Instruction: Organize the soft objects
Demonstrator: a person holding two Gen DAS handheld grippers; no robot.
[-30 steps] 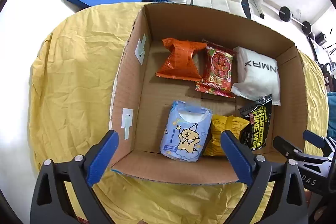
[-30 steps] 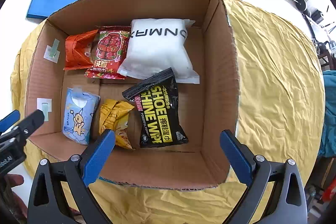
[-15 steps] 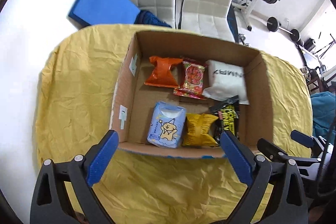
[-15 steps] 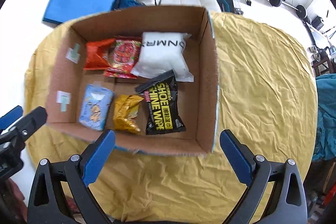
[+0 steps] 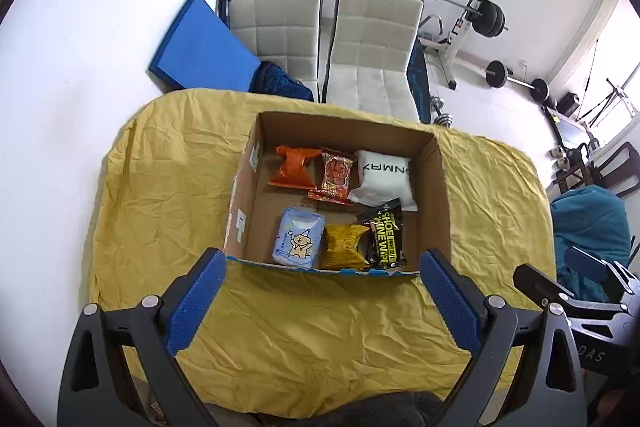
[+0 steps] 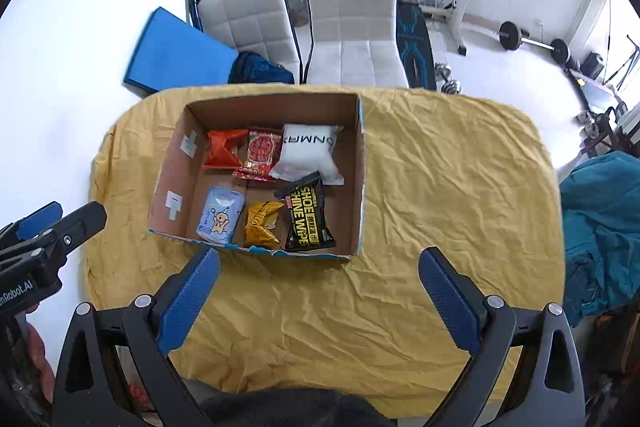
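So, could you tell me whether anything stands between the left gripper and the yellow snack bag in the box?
Only the box's near wall. The left gripper hangs open over bare yellow cloth, and the yellow snack bag lies just behind that wall, between the blue tissue pack and black wipes pack. Reaching from above looks unobstructed.

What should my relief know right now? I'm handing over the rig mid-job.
Left hand-held gripper: open, empty, above the yellow cloth.
Right hand-held gripper: open, empty.
Cardboard box holds six packs in two rows: orange, red, white; blue tissue pack, gold, black shoe wipes.
Done: all visible packs boxed.
Left: apparently nothing.
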